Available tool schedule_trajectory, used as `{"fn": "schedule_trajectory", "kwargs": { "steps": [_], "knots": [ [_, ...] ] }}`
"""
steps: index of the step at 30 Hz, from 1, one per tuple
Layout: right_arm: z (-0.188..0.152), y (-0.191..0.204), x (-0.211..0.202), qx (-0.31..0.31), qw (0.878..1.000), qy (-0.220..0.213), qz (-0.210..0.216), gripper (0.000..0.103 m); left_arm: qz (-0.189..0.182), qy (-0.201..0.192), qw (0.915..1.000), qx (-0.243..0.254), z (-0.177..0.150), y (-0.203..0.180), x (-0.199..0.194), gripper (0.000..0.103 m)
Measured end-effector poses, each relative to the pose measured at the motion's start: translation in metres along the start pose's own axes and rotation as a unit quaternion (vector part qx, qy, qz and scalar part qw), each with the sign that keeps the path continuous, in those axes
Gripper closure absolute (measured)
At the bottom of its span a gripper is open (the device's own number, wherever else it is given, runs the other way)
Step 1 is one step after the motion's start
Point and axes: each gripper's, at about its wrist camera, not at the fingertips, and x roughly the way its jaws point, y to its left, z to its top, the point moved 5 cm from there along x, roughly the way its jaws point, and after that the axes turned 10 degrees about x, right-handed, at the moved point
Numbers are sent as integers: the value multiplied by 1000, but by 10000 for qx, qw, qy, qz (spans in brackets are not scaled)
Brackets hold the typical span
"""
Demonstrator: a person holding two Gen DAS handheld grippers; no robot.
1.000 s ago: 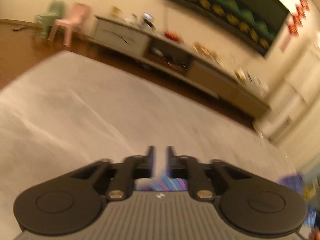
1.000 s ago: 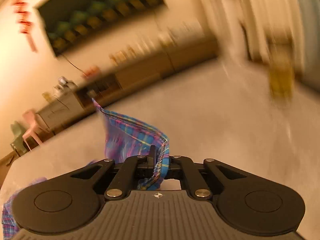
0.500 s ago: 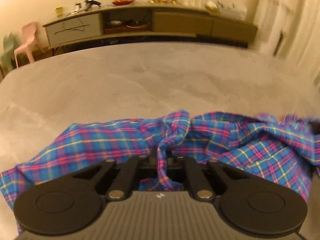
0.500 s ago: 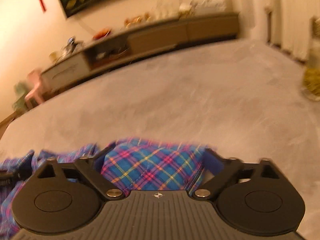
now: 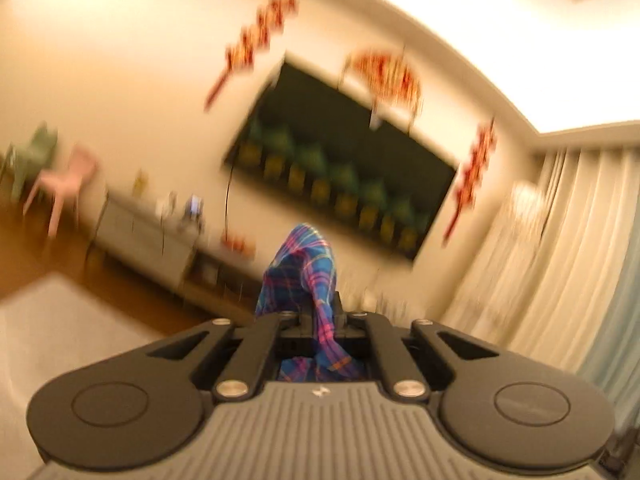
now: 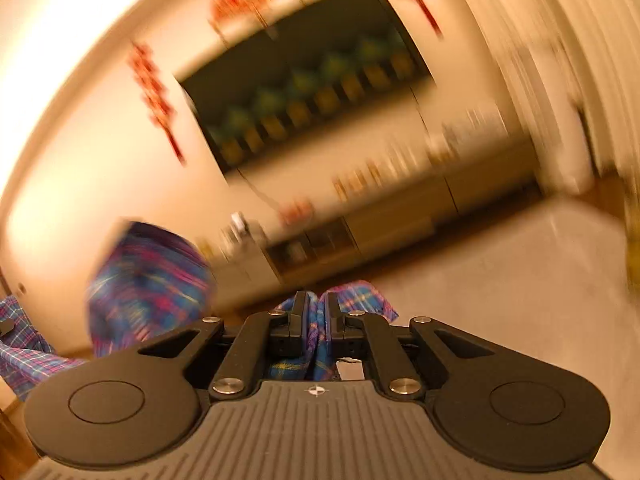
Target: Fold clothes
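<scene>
— Where's the shirt?

— Up in the air. The left gripper [image 5: 320,312] is clamped on a fold of the plaid shirt [image 5: 310,268], which pokes up past its fingers. The right gripper [image 6: 315,312] pinches another bunch; more cloth hangs blurred off to its left.

— Room around them?

— Open. The grey table [image 6: 500,280] lies below, wood floor beyond its edge, then the low cabinet [image 6: 384,224], the dark wall picture [image 5: 340,160], the curtains [image 5: 560,248].

— The rest?

— Smeared; the cabinet's clutter is unreadable.
</scene>
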Motion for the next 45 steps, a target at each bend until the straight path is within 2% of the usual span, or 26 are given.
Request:
{"fn": "schedule_trajectory", "kwargs": {
  "steps": [1, 4, 6, 8, 10, 11, 12, 14, 15, 16, 19, 21, 23, 24, 26, 27, 28, 29, 31, 33, 35, 38, 40, 42, 44, 45],
  "knots": [
    [15, 10, -5, -38, 9999, -143, 2, 103, 75, -216, 9997, -43, 18, -2, -3, 99],
    [56, 30, -2, -123, 9987, -449, -193, 103, 741, -76, 9969, -248, 37, -3, 39, 99],
    [66, 22, 31, -145, 9966, -352, -725, 103, 1020, 929, 9904, 54, 4, 8, 112, 97],
    [54, 1, 73, -160, 9914, 45, -1300, 103, 1431, 1883, 9713, 231, -40, 28, 164, 95],
    [27, -26, 111, -147, 9818, 633, -1787, 101, 2005, 2729, 9406, 237, -95, 57, 190, 90],
    [11, -32, 112, -108, 9801, 834, -1797, 101, 2111, 2786, 9369, -25, -114, 73, 180, 87],
    [-7, -30, 105, -112, 9832, 954, -1551, 96, 2110, 2684, 9396, -268, -122, 84, 163, 74],
    [-45, -20, 85, -291, 9873, 1240, -945, 50, 2023, 2543, 9442, -535, -134, 106, 129, 60],
    [-65, -15, 74, -416, 9870, 1389, -690, 15, 2020, 2507, 9448, -604, -139, 117, 113, 59],
    [-85, -11, 62, -540, 9857, 1538, -435, 3, 2050, 2496, 9444, -608, -142, 126, 99, 59],
    [-143, 7, 41, -1161, 9697, 2148, -7, 2, 1983, 2770, 9392, -434, -147, 146, 73, 49],
    [-171, 10, 34, -1503, 9596, 2378, 3, 1, 1898, 3137, 9302, -151, -154, 153, 70, 32],
    [-197, 9, 29, -1748, 9497, 2598, -45, 1, 2015, 3346, 9206, 0, -166, 160, 49, 32],
    [-206, 8, 28, -1785, 9460, 2704, -41, 1, 1968, 3432, 9184, 20, -176, 160, 49, 32],
    [-219, 10, 22, -1881, 9397, 2855, -39, 16, 1795, 3582, 9162, 41, -193, 158, 58, 34],
    [-226, 13, 26, -1966, 9369, 2890, -96, 46, 1779, 3601, 9158, 50, -199, 158, 59, 35],
    [-223, 15, 27, -2051, 9352, 2880, -212, 89, 1755, 3574, 9173, 29, -200, 157, 59, 36],
    [-220, 17, 29, -2136, 9333, 2866, -333, 102, 1729, 3543, 9190, 4, -201, 157, 58, 38],
    [-197, 19, 21, -2256, 9424, 2398, -590, 102, 1622, 3485, 9231, -59, -200, 154, 52, 40],
    [-146, 12, 14, -2354, 9506, 1617, -1213, 102, 1397, 3390, 9302, -163, -199, 150, 44, 40],
    [-109, -2, 9, -2485, 9455, 992, -1854, 101, 1167, 3293, 9366, -285, -202, 148, 38, 40],
    [-89, -19, 6, -1952, 9530, 933, -2122, 82, 1074, 3267, 9383, -357, -214, 148, 43, 40],
    [-96, -6, -13, -1651, 9621, 681, -2061, 28, 982, 3338, 9368, -369, -225, 144, 48, 40],
    [-123, 21, -33, -1442, 9731, 645, -1678, 9, 833, 3453, 9340, -390, -236, 137, 52, 40],
    [-167, 55, -52, -1353, 9799, 998, -1077, 6, 588, 3489, 9348, -298, -244, 121, 55, 40],
    [-190, 66, -60, -1492, 9771, 1244, -864, 3, 477, 3468, 9364, -256, -245, 112, 53, 40]
  ]
}}
